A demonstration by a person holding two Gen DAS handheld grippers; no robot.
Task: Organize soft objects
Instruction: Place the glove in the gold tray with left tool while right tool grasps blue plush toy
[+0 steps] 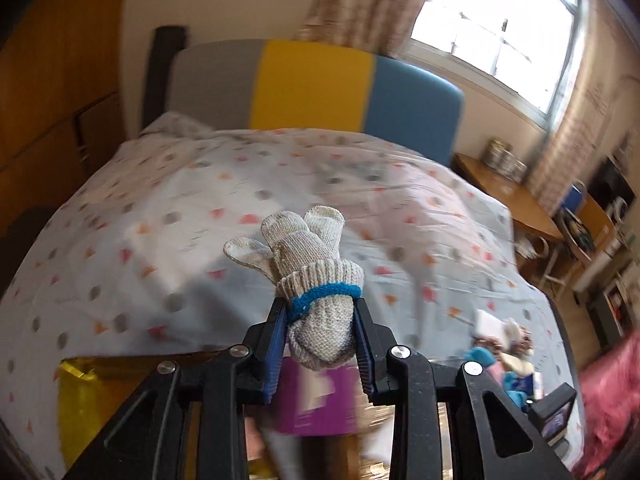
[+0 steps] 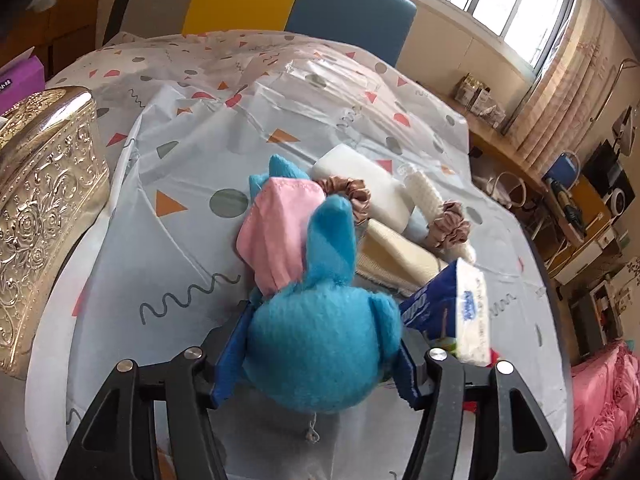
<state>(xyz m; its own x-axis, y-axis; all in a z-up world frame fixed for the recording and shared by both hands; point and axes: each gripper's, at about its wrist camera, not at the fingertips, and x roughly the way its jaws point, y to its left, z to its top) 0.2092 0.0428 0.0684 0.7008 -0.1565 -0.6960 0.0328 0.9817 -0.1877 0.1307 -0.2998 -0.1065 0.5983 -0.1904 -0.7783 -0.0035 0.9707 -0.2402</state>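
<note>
Two hand-held grippers in black, with blue-lined jaws

The left gripper [image 1: 320,320] and the right gripper [image 2: 320,344] share one build: matt black angular linkage arms with triangular cut-outs, round silver screw heads at the pivots, and flat fingers faced with ribbed blue pads [image 1: 276,344]; light dust specks show on the black plastic

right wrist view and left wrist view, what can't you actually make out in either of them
- Left wrist view: the purple box below the rolled glove is motion-blurred and half hidden by the jaws; its print is unreadable.
- Left wrist view: the pile of soft things at lower right is small and blurred.
- Right wrist view: the blue plush toy hides whether its pads press it.
- Right wrist view: the gold box is cut off by the left edge.
</note>
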